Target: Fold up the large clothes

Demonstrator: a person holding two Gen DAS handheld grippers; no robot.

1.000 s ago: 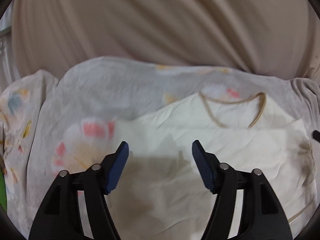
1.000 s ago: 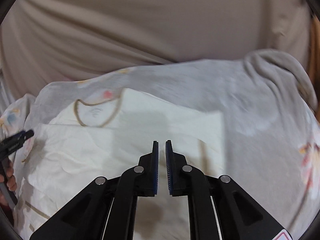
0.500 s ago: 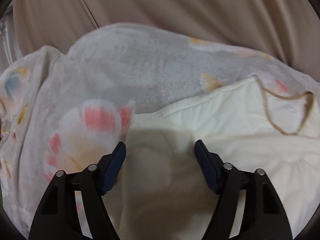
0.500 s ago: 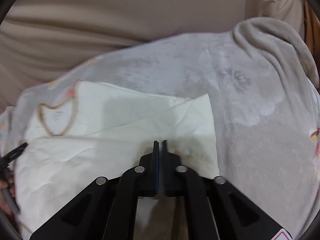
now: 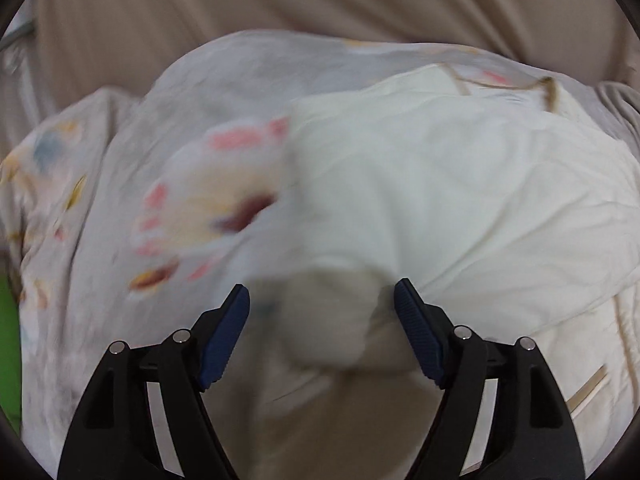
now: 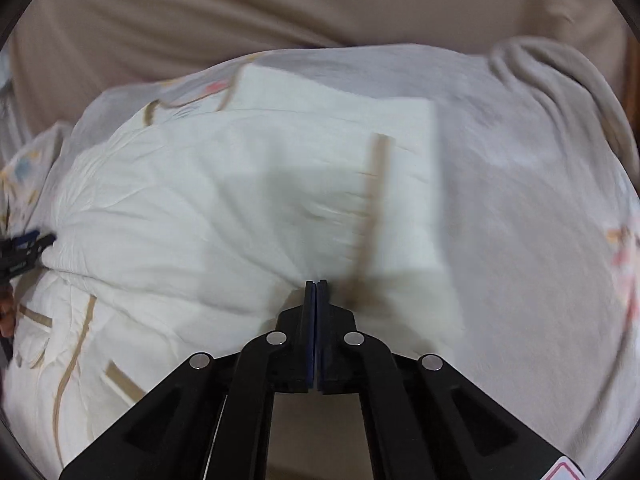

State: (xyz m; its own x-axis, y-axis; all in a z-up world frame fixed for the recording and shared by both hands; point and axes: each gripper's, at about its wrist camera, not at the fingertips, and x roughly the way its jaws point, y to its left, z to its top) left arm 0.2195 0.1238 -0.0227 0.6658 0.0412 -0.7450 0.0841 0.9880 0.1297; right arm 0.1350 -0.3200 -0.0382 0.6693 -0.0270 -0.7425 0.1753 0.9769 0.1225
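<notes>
Floral blanket [image 6: 520, 200] spread under a cream garment [image 6: 180, 200]. Right claw [image 6: 316, 284] pinched together on a garment fold. Left claw [image 5: 322, 300] just widened, straddling bunched cloth, pads clear.

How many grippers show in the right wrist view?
2. The right gripper at bottom centre, shut on the cream garment; the left gripper at the left edge, partly cut off, its jaws have just been opening, garment cloth between them. None seems hidden.
</notes>
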